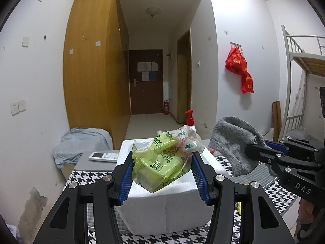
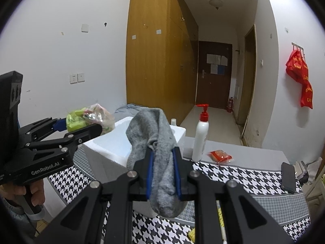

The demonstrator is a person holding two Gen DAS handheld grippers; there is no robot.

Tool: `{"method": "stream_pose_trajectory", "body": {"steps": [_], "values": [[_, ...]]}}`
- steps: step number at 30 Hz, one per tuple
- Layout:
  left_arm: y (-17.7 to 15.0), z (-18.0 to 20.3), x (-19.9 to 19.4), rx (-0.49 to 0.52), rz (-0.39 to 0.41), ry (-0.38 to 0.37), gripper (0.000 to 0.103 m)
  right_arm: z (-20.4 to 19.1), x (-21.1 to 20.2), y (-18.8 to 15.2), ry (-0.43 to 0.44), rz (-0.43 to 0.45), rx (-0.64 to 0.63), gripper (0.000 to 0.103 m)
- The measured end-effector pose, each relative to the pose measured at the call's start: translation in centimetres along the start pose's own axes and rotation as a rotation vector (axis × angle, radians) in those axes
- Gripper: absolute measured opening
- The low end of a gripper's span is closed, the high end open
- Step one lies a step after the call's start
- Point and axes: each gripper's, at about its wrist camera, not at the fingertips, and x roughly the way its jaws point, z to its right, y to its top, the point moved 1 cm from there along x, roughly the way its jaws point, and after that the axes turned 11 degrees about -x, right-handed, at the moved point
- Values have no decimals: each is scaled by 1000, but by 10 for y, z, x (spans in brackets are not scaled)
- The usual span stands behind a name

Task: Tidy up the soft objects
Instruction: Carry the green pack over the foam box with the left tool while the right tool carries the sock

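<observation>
Left gripper (image 1: 162,172) fingers pinch green tissue pack (image 1: 162,162) above foam box (image 1: 162,201); right gripper (image 2: 163,170) fingers clamp grey sock (image 2: 156,142).

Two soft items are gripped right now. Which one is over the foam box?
The green tissue pack, clamped in the left gripper, hangs over the white foam box. The grey sock in the right gripper is held off to the box's right.
</observation>
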Motion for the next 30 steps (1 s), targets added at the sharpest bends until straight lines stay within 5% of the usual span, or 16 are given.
{"method": "stream_pose_trajectory", "body": {"steps": [30], "values": [[5, 7, 56, 14, -84, -62, 55, 24, 0, -6, -80, -34, 37, 22]]}}
